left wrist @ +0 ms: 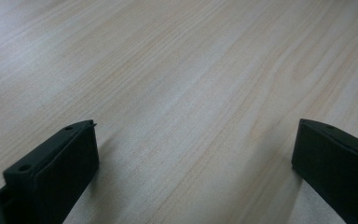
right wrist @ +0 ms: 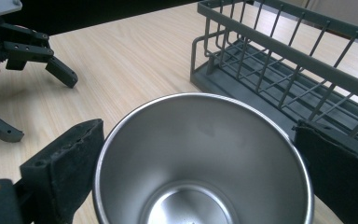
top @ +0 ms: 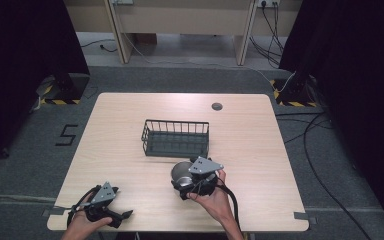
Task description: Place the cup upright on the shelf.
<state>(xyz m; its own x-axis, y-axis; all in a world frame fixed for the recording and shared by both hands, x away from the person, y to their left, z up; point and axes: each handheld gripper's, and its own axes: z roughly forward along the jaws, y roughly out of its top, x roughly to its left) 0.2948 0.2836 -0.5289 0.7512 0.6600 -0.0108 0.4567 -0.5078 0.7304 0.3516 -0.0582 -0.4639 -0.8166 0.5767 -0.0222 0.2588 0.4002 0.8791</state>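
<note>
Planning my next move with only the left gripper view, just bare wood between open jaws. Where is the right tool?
Observer: The right tool is at a steel cup, jaws spread on either side of its rim.
Operator: What's near the cup?
Observer: An empty wire basket stands just behind it, mid-table.
Operator: And mine?
Observer: The left tool is at the table's near left corner, apart from both.
</note>
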